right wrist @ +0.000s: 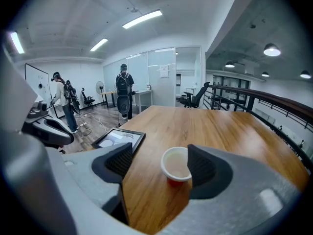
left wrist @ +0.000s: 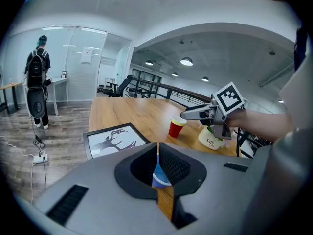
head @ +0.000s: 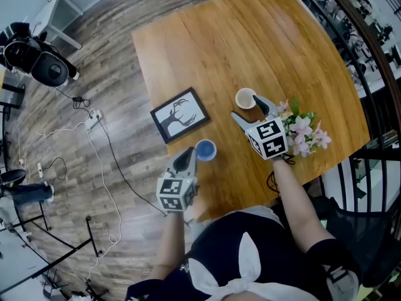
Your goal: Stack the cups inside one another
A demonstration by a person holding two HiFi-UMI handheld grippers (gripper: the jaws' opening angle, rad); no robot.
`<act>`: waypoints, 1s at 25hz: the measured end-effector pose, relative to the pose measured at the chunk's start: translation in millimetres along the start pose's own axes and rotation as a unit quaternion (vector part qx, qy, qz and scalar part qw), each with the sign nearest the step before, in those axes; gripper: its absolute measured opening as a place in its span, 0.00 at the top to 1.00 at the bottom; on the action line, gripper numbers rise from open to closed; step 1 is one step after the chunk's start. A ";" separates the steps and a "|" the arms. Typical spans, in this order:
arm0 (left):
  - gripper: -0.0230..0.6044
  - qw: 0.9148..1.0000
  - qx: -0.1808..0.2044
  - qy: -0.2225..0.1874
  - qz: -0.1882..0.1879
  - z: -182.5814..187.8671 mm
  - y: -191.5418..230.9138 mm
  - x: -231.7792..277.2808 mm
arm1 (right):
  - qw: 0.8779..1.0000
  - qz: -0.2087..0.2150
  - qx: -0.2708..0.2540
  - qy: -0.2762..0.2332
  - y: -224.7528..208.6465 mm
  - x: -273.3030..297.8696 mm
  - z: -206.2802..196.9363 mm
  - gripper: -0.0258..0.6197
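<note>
Landmark: wooden table (head: 250,36). Stands on grey-brown plank floor (head: 119,55). Left of table: loose white cables (head: 94,149), power strip (head: 94,113), small white desk (head: 59,11). Right of table: black railing (head: 354,24). Beyond table's far end: glass partition (right wrist: 159,77), office chair (right wrist: 194,96). Above table: strip lights (right wrist: 142,18), round lamps (right wrist: 273,49).

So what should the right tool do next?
Probably close on the red cup: the right tool is open, and the cup stands between its jaws, close against the right one. The left tool looks shut on the blue cup.
</note>
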State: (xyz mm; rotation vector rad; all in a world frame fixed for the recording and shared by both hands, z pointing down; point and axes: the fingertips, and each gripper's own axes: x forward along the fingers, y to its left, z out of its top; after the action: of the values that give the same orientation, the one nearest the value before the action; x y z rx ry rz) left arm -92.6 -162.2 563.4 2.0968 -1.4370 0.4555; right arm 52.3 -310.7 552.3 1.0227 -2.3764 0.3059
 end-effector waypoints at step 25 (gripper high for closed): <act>0.92 1.000 -0.021 -0.016 0.015 -7.9 12.2 -22.1 | 0.988 0.147 -0.053 0.013 169.2 -11.9 -23.1 0.42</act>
State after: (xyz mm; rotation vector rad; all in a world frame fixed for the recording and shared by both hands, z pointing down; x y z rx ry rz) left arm -111.8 -144.4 560.3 2.0607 -1.4843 0.4015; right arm -54.9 -177.9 565.2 0.6144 -2.4888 0.2924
